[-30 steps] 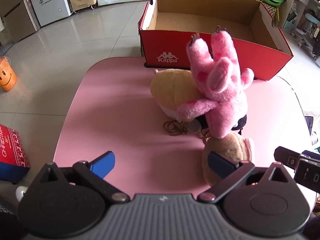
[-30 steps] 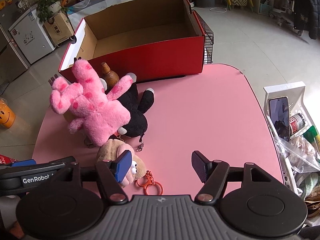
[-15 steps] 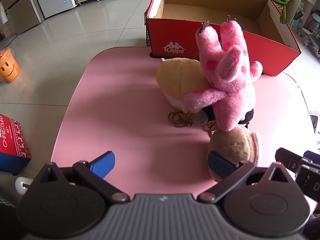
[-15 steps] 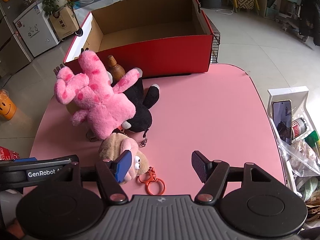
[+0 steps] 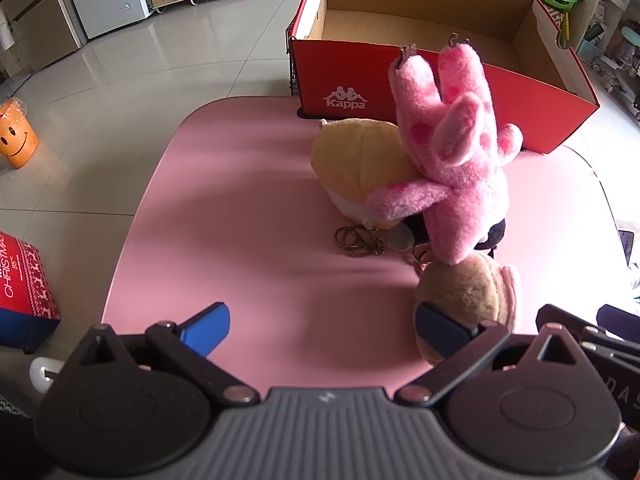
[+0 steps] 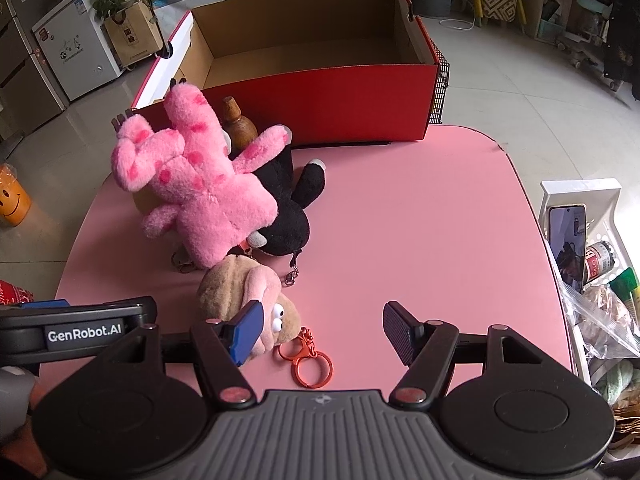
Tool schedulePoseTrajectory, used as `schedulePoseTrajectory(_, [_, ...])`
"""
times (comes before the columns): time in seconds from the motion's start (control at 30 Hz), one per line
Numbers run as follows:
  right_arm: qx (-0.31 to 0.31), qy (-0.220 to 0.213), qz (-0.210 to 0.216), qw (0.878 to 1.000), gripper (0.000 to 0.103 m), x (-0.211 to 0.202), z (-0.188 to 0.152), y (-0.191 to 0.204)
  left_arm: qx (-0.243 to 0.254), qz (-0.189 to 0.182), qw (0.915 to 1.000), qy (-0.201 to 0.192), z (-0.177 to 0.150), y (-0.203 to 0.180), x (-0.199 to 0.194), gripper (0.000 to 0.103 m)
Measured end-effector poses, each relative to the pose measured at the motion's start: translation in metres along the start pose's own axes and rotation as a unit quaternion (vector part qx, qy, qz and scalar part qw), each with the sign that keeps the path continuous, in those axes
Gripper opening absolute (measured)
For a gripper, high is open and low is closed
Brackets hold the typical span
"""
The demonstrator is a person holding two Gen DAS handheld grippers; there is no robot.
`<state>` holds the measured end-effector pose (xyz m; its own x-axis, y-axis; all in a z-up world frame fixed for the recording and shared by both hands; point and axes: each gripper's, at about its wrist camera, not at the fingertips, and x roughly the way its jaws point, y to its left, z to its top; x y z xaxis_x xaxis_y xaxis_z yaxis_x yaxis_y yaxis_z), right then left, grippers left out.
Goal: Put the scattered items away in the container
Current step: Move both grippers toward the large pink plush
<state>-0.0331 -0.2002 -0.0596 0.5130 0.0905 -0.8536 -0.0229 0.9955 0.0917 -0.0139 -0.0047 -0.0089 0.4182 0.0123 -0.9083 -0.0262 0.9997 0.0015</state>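
Observation:
An open red Kappa shoebox (image 5: pixel 420 80) (image 6: pixel 320 108) stands at the far edge of the pink table (image 5: pixel 248 216) (image 6: pixel 420 220); its inside is bare. In front of it lie a pink plush (image 5: pixel 452 160) (image 6: pixel 200 184), a black plush (image 6: pixel 288 208), a yellow plush (image 5: pixel 356 168) and a tan plush (image 5: pixel 464 296) (image 6: pixel 240 288) with an orange key ring (image 6: pixel 308 360). My left gripper (image 5: pixel 324 328) is open, its right finger beside the tan plush. My right gripper (image 6: pixel 324 328) is open, its left finger against the tan plush.
A brown wooden bottle (image 6: pixel 238 124) stands behind the plush pile by the box. Brass key rings (image 5: pixel 356 240) lie on the table. A white basket with a phone and jar (image 6: pixel 580 232) stands right of the table. An orange smiley cup (image 5: pixel 16 140) sits on the floor at left.
Both grippers have moved forward toward the plush pile and box; the toys look nearer. Both stay open and nothing has been picked up.

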Motion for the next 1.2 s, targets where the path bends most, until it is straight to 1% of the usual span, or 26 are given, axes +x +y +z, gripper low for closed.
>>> schedulePoseTrajectory(0.13, [-0.001, 0.001, 0.002, 1.0, 0.067, 0.0008, 0.0, 0.0007, 0.006, 0.003, 1.0, -0.002, 0.0, -0.0014, 0.0002, 0.103])
schedulePoseTrajectory(0.33, [-0.001, 0.0, 0.009, 1.0, 0.067, 0.0001, 0.001, 0.0011, 0.008, -0.002, 1.0, -0.003, 0.0003, -0.0018, -0.0004, 0.103])
schedulePoseTrajectory(0.7, [-0.004, 0.0, 0.004, 1.0, 0.066, 0.0009, -0.0002, 0.0017, 0.013, 0.001, 0.9999, -0.002, -0.0008, -0.0036, 0.0003, 0.103])
schedulePoseTrajectory(0.77, [-0.003, -0.002, 0.005, 1.0, 0.064, 0.0007, -0.0001, 0.0013, 0.014, 0.0, 0.9999, -0.003, -0.0012, -0.0038, 0.0001, 0.103])
schedulePoseTrajectory(0.8, [-0.002, -0.002, 0.007, 1.0, 0.059, 0.0006, -0.0001, 0.001, 0.015, -0.001, 0.9999, -0.004, -0.0013, -0.0038, 0.0, 0.102])
schedulePoseTrajectory(0.83, [-0.001, -0.003, 0.008, 1.0, 0.057, 0.0005, 0.0, 0.0008, 0.016, -0.001, 0.9998, -0.005, -0.0016, -0.0042, -0.0005, 0.102])
schedulePoseTrajectory(0.9, [-0.001, -0.003, 0.007, 1.0, 0.056, 0.0008, -0.0003, 0.0007, 0.021, -0.001, 0.9998, -0.007, -0.0019, -0.005, -0.0008, 0.097])
schedulePoseTrajectory(0.97, [-0.003, -0.002, 0.007, 1.0, 0.052, 0.0015, -0.0005, 0.0012, 0.023, -0.003, 0.9997, -0.008, -0.0021, -0.0053, -0.0007, 0.095])
schedulePoseTrajectory(1.17, [-0.006, -0.002, 0.012, 1.0, 0.047, 0.0016, -0.001, 0.0023, 0.021, -0.011, 0.9997, -0.007, -0.0028, -0.0046, -0.0004, 0.086])
schedulePoseTrajectory(1.2, [-0.006, -0.002, 0.012, 1.0, 0.047, 0.0016, -0.0011, 0.0025, 0.021, -0.012, 0.9997, -0.008, -0.0029, -0.0045, -0.0005, 0.081])
